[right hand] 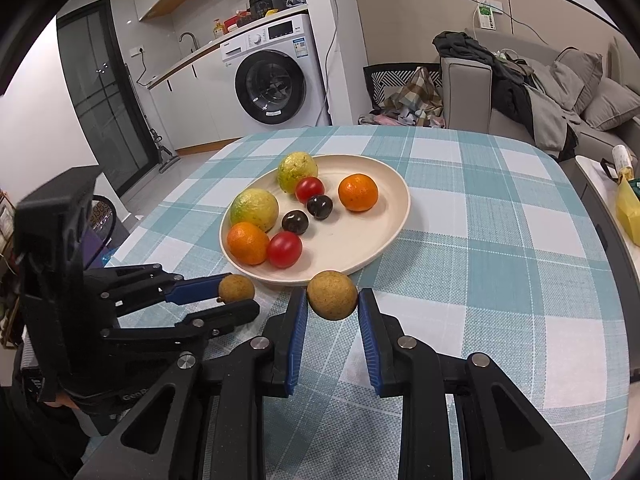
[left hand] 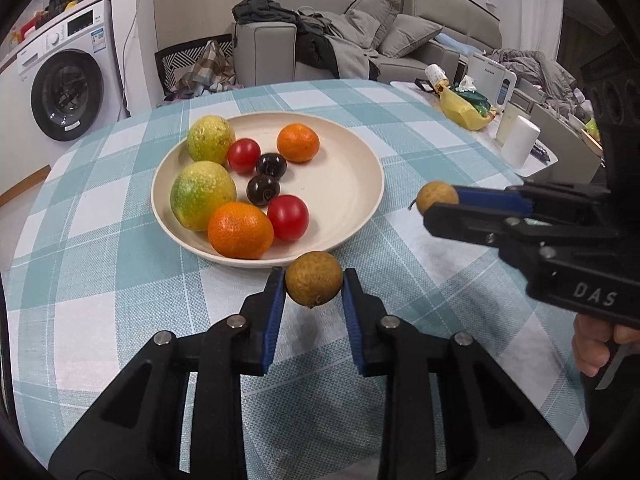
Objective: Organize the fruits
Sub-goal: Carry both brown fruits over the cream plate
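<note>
A cream plate on the checked tablecloth holds two yellow-green fruits, two oranges, two red tomatoes and two dark plums. My left gripper is shut on a brown longan, held above the cloth just in front of the plate's near rim. It also shows in the right wrist view with its longan. My right gripper is shut on a second longan by the plate's near rim. It shows in the left wrist view with that longan.
The table has a teal and white checked cloth. A side table at the right carries a white cup, a yellow bag and boxes. A sofa with clothes and a washing machine stand beyond.
</note>
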### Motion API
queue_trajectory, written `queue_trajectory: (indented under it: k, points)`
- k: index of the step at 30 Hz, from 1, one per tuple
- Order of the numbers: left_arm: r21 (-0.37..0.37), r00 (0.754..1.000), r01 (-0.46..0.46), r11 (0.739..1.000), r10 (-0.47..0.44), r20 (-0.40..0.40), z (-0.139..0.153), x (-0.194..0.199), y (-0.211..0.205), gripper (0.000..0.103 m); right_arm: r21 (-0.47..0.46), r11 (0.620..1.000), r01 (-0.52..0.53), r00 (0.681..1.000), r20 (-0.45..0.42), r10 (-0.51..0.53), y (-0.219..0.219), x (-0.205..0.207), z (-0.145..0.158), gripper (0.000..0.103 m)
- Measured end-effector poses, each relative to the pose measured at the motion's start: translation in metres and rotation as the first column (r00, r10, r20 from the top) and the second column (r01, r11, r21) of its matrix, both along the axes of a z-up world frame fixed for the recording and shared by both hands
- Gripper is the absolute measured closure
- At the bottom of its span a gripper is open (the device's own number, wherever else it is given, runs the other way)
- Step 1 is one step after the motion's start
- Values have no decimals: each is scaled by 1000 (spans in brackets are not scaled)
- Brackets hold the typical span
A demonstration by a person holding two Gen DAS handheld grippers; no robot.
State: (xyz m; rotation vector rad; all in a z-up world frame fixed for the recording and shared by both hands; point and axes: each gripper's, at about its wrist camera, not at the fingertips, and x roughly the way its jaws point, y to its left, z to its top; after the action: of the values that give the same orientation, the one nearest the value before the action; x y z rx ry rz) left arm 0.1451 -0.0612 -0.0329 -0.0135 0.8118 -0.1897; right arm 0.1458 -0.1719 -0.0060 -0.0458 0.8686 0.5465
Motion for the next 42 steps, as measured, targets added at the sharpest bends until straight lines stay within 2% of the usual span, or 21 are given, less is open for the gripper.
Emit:
queue_trajectory:
  k: [6, 18, 30, 42]
  points:
    - [-16, 999, -17, 1000, 17, 40, 14, -2, 6, 77, 3, 1000, -2, 1000, -2, 2, 1, 1, -5, 76]
    - [1, 995, -30, 1000, 30, 95, 34, 7, 12, 77, 15, 1000, 13, 1000, 18, -13, 6, 6, -1, 76]
    - [27, 992, -43, 999, 40, 117, 36, 30, 9, 77, 58, 996, 68, 997, 26, -69, 6, 30, 5, 76]
    - [36, 993, -48, 998, 44, 109, 26, 52, 6, 77, 88, 990, 108, 994, 13, -110, 9, 45, -7, 76]
